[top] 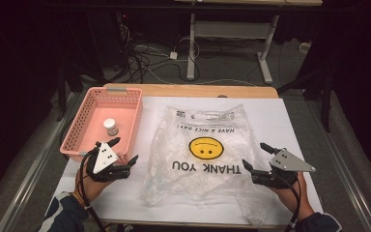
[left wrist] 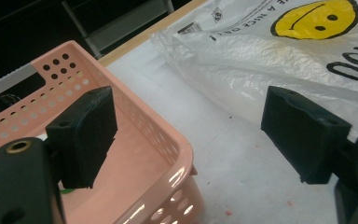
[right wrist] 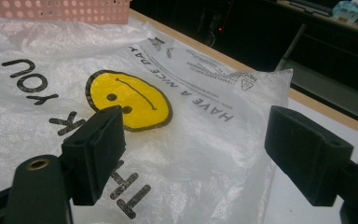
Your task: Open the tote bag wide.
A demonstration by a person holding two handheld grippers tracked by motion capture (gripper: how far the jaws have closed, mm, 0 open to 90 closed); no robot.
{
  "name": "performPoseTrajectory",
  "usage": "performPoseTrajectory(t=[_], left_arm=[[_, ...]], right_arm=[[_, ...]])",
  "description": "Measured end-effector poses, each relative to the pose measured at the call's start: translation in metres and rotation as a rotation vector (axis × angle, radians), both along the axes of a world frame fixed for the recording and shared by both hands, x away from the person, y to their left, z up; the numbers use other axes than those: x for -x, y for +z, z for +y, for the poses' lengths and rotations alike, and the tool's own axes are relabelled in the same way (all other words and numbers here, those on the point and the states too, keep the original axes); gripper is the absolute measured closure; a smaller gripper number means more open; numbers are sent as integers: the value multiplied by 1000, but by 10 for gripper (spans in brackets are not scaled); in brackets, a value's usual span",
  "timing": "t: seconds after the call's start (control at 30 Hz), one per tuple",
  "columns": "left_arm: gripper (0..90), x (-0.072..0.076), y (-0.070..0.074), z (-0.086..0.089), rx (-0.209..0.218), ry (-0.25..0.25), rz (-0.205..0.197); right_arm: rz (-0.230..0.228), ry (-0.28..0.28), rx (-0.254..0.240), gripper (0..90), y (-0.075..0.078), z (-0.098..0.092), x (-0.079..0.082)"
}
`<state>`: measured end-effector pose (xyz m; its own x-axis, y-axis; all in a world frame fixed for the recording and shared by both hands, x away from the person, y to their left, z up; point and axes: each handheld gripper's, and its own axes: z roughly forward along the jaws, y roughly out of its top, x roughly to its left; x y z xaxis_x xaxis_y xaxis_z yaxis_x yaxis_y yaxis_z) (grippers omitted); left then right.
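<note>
**Both grippers poised beside the bag, nothing yet grasped**

Dark floor strewn with cables lies behind a wooden table (top: 193, 90) covered by a white sheet. From the high view, a crinkled clear plastic bag printed with a yellow smiley face and "THANK YOU" (top: 203, 150) is seen lying flat at the middle. A pink perforated plastic basket (top: 77, 126) stands to its left, with a small white-capped jar (top: 110, 126) inside. The left gripper (top: 125, 151) hovers at the basket's near corner and the right gripper (top: 256, 155) at the bag's right edge.

Along the left gripper view, the jaws are spread wide and empty, straddling the basket corner (left wrist: 177, 154), the bag (left wrist: 270, 60) lying beyond.

Along the right gripper view, the jaws are likewise wide and empty above the bag (right wrist: 191, 135).

An approach step is judged to be in hand. Next, the bag's opening would likely have to be found and a single layer pinched, which thin, slippery film makes delicate.
</note>
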<state>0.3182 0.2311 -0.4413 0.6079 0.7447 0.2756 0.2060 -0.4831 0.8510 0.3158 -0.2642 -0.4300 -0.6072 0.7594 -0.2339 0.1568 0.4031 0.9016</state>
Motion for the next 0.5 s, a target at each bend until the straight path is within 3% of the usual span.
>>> performPoseTrajectory(t=[0.13, 0.27, 0.4, 0.5], left_arm=[[182, 0, 1, -1, -8, 1, -2], [182, 1, -1, -4, -31, -9, -4], [182, 4, 0, -2, -30, -13, -4], [182, 5, 1, -1, -18, -6, -11]], right_arm=[[17, -9, 3, 222, -3, -3, -5], [29, -53, 21, 254, -2, -9, -12], [55, -98, 30, 282, 1, -18, -28], [96, -95, 20, 318, 5, -26, -45]])
